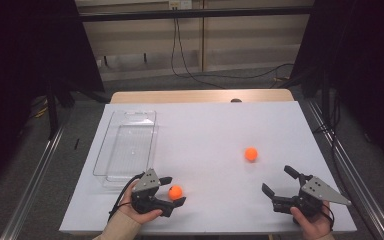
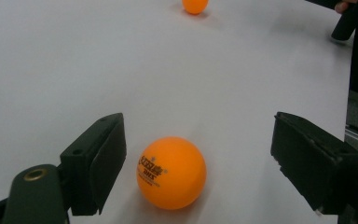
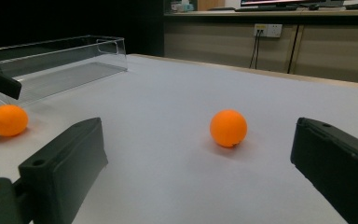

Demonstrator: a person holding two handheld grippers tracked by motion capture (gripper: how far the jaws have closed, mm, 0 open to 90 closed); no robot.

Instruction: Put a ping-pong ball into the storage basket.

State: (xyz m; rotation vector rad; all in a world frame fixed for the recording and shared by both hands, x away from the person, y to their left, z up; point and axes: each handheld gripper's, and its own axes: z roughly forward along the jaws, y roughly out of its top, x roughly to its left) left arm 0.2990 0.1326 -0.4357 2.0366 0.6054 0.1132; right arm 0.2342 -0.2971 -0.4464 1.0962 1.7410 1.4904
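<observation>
White table (image 1: 205,125), wooden far edge, dark curtains at both sides, cables on the floor behind.

Item: clear plastic tray (image 1: 125,145), left half of the table, long side running away from the person.

Item: near orange ball (image 1: 175,191), on the sheet just right of the tray's near end, lying between the spread jaws of the left gripper (image 1: 172,191); in the left gripper view the near orange ball (image 2: 171,171) sits closer to one jaw, touching neither.

Item: far orange ball (image 1: 251,153), right of centre, well apart from both grippers.

Item: right gripper (image 1: 280,182), near right corner, jaws spread wide, nothing between them, pointed toward the far orange ball (image 3: 228,128).
</observation>
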